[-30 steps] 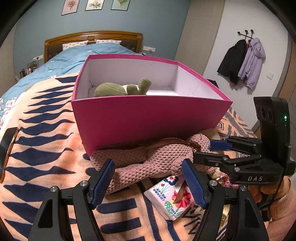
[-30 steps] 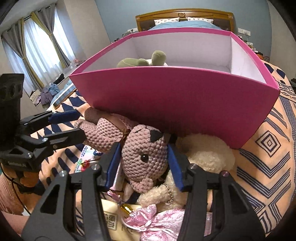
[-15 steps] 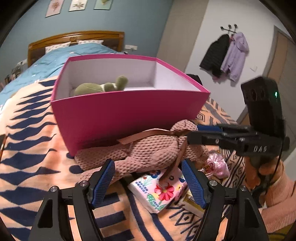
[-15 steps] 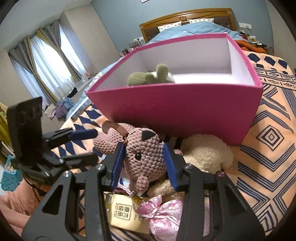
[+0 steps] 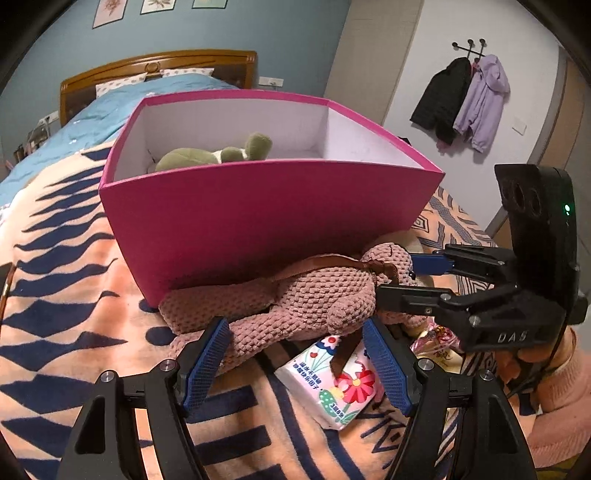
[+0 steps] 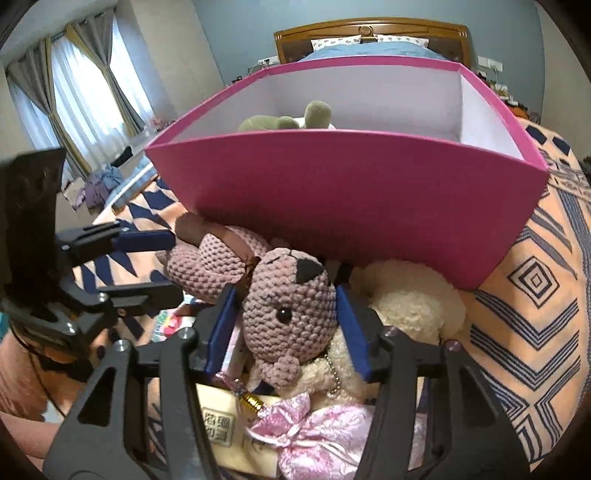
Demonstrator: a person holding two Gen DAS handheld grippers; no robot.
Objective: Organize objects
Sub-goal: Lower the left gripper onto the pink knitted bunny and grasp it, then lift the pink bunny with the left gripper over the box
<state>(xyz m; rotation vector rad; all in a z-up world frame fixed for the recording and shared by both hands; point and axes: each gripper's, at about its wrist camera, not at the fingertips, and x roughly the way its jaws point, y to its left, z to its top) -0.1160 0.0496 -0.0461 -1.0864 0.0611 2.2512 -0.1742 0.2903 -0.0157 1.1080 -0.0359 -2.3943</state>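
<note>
A pink knitted plush (image 5: 303, 299) lies on the patterned blanket against the front wall of the magenta box (image 5: 266, 221). Its head (image 6: 288, 310) sits between the pads of my right gripper (image 6: 286, 325), whose jaws are opening and no longer squeeze it. My left gripper (image 5: 295, 365) stands open just short of the plush's legs, over a flowered tissue pack (image 5: 332, 384). A green plush (image 5: 207, 155) lies inside the box. The left wrist view shows my right gripper (image 5: 402, 280) at the plush's head, and the right wrist view shows my left gripper (image 6: 162, 264) at its body.
A cream fluffy plush (image 6: 410, 306) lies under the knitted head. A pink satin pouch (image 6: 325, 432) and a printed card box (image 6: 221, 424) lie in front. The bed's wooden headboard (image 6: 369, 33) is beyond; jackets (image 5: 461, 99) hang on the right wall.
The right pads squeezed the knitted head half a second ago and have now spread apart again. The left gripper's view swung a little; its jaws kept the same width.
</note>
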